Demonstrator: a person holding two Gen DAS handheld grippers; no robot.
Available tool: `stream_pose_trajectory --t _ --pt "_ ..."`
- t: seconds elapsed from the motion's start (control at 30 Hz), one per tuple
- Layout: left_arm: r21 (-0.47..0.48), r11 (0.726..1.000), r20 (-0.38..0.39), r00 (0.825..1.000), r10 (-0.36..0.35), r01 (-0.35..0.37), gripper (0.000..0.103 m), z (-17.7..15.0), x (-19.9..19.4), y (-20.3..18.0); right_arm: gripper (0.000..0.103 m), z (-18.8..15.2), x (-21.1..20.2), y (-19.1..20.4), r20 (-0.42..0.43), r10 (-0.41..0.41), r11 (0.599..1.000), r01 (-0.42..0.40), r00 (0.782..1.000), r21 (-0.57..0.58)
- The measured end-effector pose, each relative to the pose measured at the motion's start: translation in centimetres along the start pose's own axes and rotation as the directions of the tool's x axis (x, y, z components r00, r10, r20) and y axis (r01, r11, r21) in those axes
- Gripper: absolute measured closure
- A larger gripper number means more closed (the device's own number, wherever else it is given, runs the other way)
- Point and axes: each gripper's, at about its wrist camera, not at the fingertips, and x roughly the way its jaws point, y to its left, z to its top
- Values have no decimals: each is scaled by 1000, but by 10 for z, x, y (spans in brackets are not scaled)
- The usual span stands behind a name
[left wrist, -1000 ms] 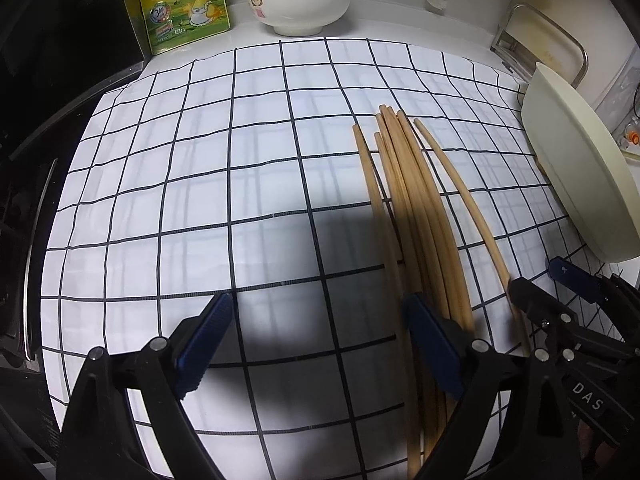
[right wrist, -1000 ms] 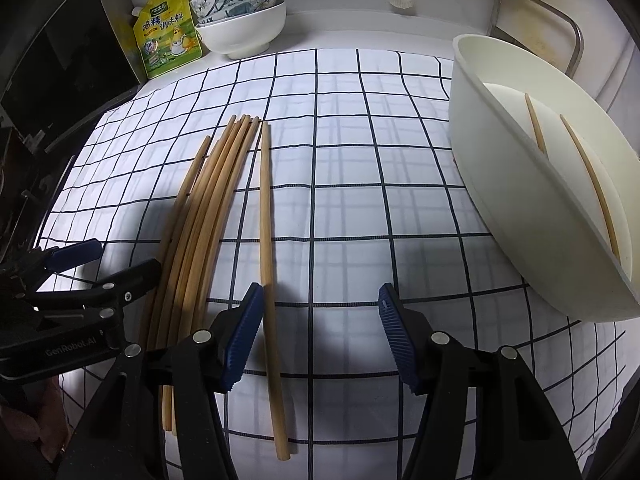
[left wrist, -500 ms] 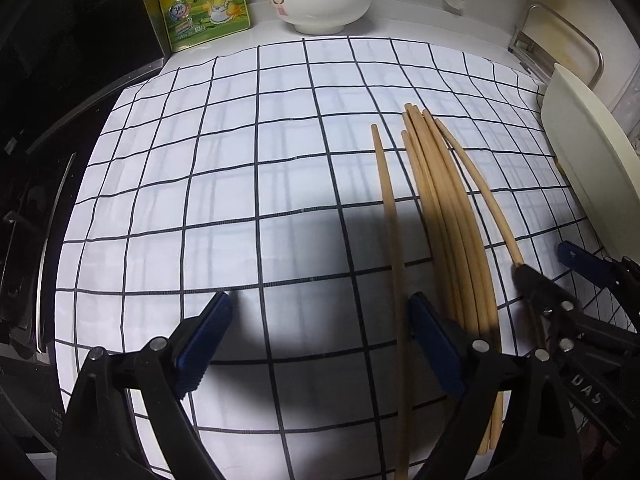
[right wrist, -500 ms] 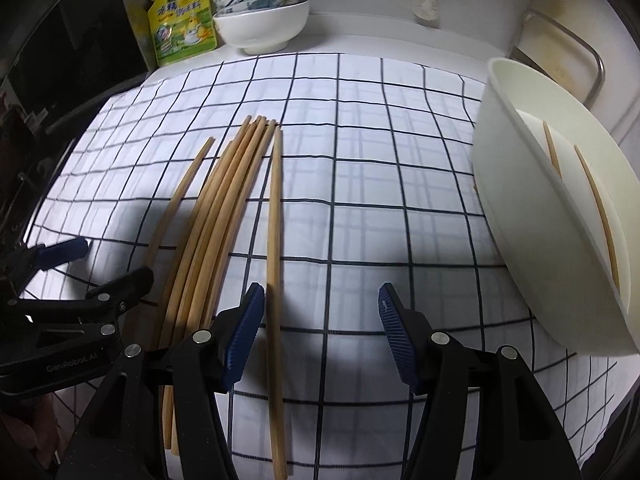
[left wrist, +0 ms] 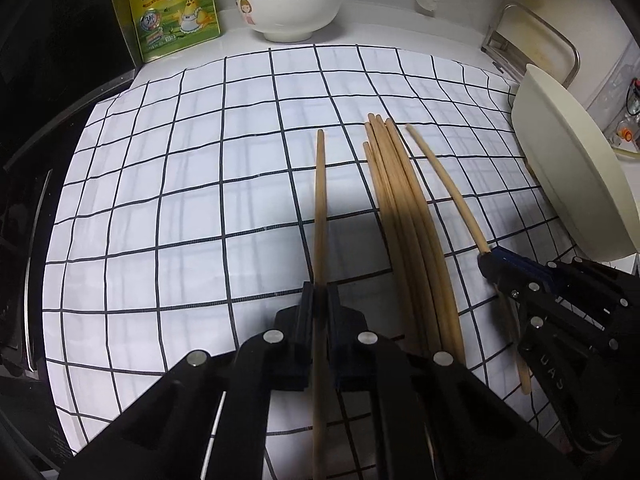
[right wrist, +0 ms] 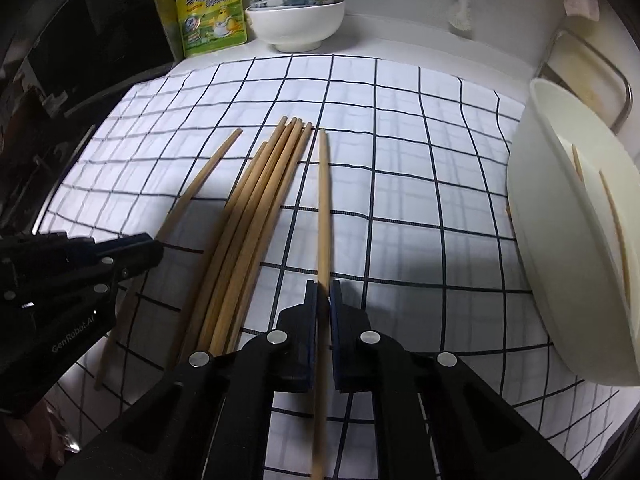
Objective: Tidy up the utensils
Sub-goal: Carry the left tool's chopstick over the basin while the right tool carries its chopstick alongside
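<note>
Several wooden chopsticks lie in a bundle on a white cloth with a black grid. My left gripper is shut on a single chopstick left of the bundle. My right gripper is shut on another single chopstick right of the bundle. Each gripper also shows in the other's view: the right gripper and the left gripper. A cream oval container at the right holds two chopsticks.
A yellow-green seasoning pouch and stacked bowls stand at the back of the counter. A metal rack sits behind the cream container. A dark stove edge borders the cloth at left.
Both grippers have gone from wide open to shut, each on one chopstick. The left one's chopstick now lies apart from the bundle, further to its left.
</note>
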Motion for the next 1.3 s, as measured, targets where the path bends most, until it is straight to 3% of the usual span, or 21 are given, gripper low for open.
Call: stream_pose_trajectory --t 0.2,0.53,0.87,1.1,1.3 --pt "-11 1000 10 1000 9 -9 96 5 -16 4 97 6 -20 -5 28 49 998 -50 998 43" --pt "-4 1000 113 993 26 -25 96 31 -65 -21 97 27 -79 -23 134 106 994 -110 985 23" --pt "90 994 228 970 -81 61 96 83 -96 -122 97 30 -136 -126 224 -13 991 -17 974 133" --pt "203 971 232 958 -171 124 96 113 -86 -211 97 20 -143 -216 208 -109 963 51 972 265" --pt "266 951 190 959 -212 157 96 132 -56 -270 97 20 -127 -261 171 -130 943 69 977 325"
